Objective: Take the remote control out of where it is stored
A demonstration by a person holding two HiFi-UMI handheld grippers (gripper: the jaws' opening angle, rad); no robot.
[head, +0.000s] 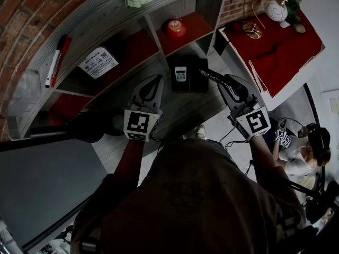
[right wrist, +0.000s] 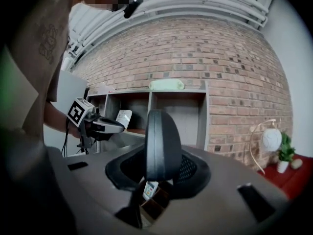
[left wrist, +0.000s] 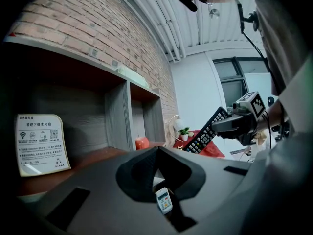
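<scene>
Right claw [head: 226,84] clenched on the slim black button-covered remote control [head: 211,76], right of frame centre; left claw [head: 157,81], centre, clenched empty, tips meeting.

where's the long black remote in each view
Head view: the black remote is right of centre, held by the right gripper.
Left gripper view: the black remote is right of centre, tilted, with its buttons showing.
Right gripper view: the black remote is dead centre, seen end-on, gripped between the fingers.
Shared landmark: the small white remote, which stands low and central in both gripper views.
</scene>
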